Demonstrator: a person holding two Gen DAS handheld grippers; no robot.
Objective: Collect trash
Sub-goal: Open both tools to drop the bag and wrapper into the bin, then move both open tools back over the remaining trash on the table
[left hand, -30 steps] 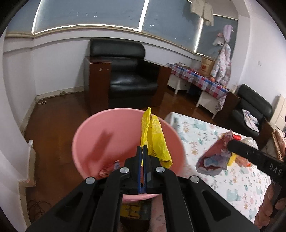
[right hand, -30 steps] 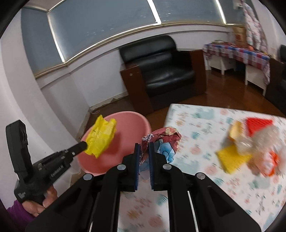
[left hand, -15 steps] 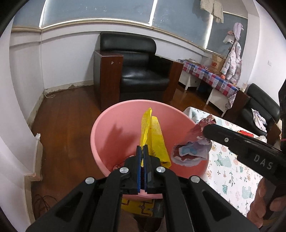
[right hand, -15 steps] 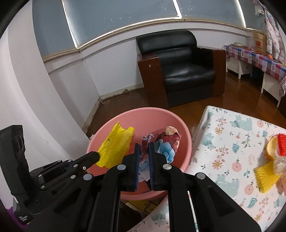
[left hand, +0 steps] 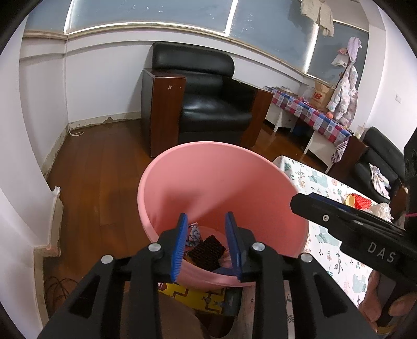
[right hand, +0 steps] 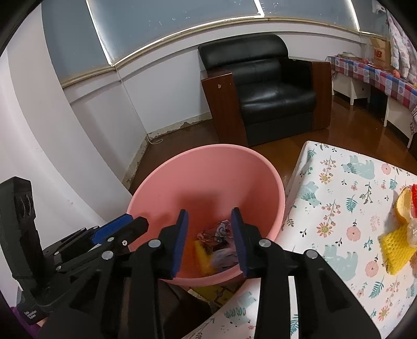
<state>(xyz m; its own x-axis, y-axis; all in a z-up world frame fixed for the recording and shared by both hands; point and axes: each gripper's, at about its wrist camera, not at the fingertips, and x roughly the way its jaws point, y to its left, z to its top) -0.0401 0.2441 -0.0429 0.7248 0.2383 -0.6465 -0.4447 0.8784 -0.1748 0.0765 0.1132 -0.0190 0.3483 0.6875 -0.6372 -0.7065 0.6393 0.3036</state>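
Left gripper (left hand: 207, 243) just opened — empty over pink basin (left hand: 221, 182).

A black armchair (left hand: 208, 101) with wooden sides stands on the wooden floor (left hand: 99, 167). White walls (left hand: 99, 83) rise to dim windows (left hand: 146, 11).

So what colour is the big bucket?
Pink. The bucket shows best in the right wrist view.

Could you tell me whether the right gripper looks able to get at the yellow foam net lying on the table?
Probably yes: the right gripper is open and empty over the pink basin, and the yellow foam net lies uncovered on the table.
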